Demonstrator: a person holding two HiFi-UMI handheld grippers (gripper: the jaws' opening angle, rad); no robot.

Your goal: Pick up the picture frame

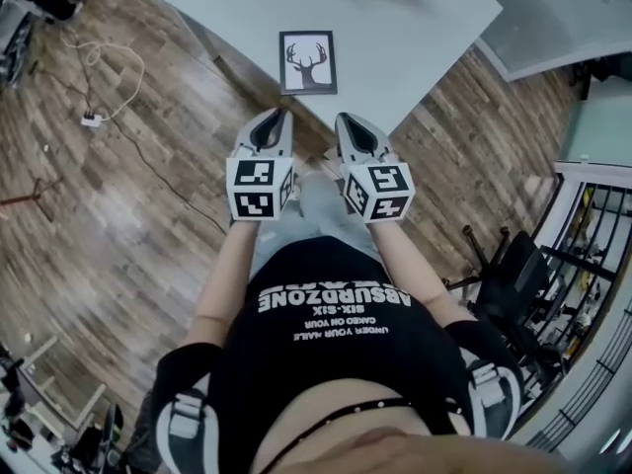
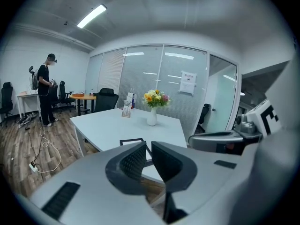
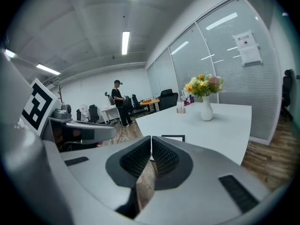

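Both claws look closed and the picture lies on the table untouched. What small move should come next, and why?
Probably reach forward toward the picture frame, opening the jaws on the way. The left gripper and right gripper hang short of the table corner, jaws together and empty, and the frame lies flat just past that edge.

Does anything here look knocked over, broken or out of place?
Nothing broken or spilled. The picture frame lies flat near the corner of the table, turned at an angle to its edges, and a loose cable trails across the floor.
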